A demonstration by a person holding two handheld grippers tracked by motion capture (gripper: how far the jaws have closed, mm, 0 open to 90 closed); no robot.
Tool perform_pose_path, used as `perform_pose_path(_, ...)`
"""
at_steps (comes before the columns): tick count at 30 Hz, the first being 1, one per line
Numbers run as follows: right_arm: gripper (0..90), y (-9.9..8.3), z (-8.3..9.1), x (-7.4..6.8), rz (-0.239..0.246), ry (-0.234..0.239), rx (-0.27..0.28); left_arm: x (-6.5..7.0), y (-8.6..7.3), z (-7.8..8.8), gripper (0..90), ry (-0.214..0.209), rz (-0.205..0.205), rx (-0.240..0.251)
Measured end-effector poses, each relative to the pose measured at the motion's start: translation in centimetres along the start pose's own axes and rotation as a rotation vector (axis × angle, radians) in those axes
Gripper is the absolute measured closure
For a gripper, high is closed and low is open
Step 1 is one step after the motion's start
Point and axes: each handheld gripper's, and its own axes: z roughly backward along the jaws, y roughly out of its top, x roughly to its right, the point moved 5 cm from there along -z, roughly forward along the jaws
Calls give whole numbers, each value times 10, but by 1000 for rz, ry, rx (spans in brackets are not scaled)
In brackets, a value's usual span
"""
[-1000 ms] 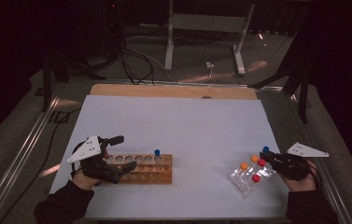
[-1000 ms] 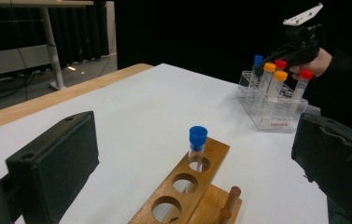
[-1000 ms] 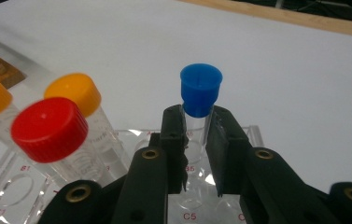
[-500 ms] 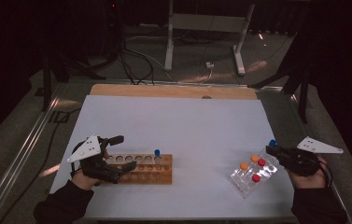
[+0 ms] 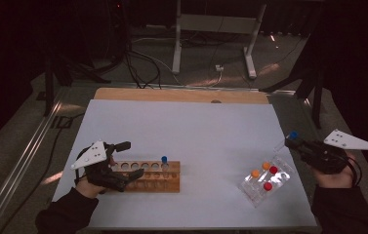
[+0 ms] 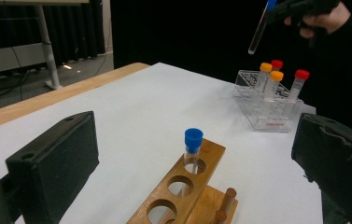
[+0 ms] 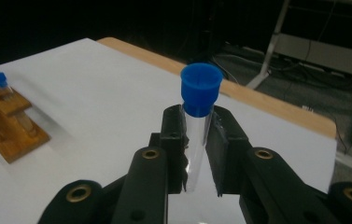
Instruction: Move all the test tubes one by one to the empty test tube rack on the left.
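My right gripper (image 5: pixel 296 143) is shut on a clear test tube with a blue cap (image 7: pixel 201 88) and holds it upright in the air, above and right of a clear plastic rack (image 5: pixel 255 192). That rack holds orange-capped and red-capped tubes (image 6: pixel 276 77). My left gripper (image 5: pixel 125 165) is open, its jaws on either side of the left end of a wooden tube rack (image 5: pixel 169 183). One blue-capped tube (image 5: pixel 164 160) stands in a hole near the rack's right end, also seen in the left gripper view (image 6: pixel 193 140). The rack's other holes look empty.
The white table top (image 5: pixel 191 131) has a wooden strip (image 5: pixel 181 95) along its far edge. Beyond it are the dark floor, cables and the metal legs of a stand (image 5: pixel 250 53). A person's hands and dark sleeves enter from the bottom.
My right gripper has risen and moved right, lifting the blue-capped tube away from the clear plastic rack. The left gripper and the wooden rack have stayed put.
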Motion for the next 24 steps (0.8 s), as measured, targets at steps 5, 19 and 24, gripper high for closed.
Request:
perform_pose_path(5, 765, 16, -12, -18, 31, 58, 9, 3, 2, -4, 16, -18, 10, -26)
perform_pose_path(19, 765, 31, -54, -83, 88, 256, -33, 18, 21, -22, 17, -61, 0, -47)
perform_pose_path(24, 765, 33, -64, -104, 114, 314, -47, 26, 33, -31, 20, -95, -23, -59)
